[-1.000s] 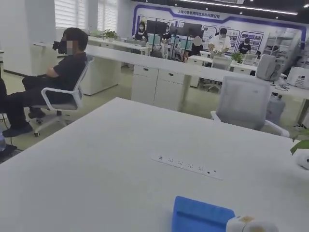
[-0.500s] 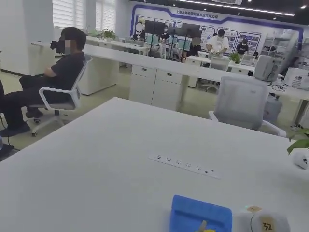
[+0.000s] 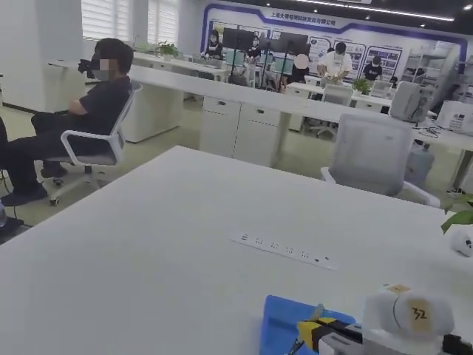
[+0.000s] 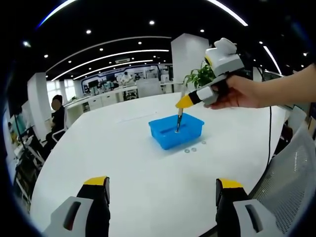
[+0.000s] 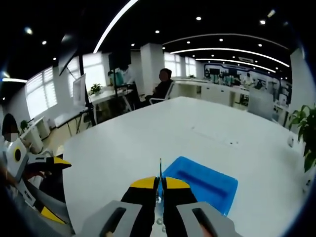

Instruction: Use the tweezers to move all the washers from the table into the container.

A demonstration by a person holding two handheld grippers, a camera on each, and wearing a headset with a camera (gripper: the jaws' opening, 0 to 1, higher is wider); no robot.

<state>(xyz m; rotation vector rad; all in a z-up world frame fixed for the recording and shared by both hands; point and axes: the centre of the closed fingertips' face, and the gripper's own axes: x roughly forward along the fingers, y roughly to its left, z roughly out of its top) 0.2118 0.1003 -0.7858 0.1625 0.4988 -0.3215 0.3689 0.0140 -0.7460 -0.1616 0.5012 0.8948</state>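
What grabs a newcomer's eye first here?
The bright blue container stands out on the white table, with the right gripper holding tweezers that point down into it. A few washers lie on the table just beside the container. The left gripper sits nearer the table edge, its fingers wide apart.

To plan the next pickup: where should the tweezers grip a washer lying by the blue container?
Probably pinch the washer across its rim, one tweezers tip through the hole, coming straight down from above: it lies flat on the table, so no edge stands up to grasp.
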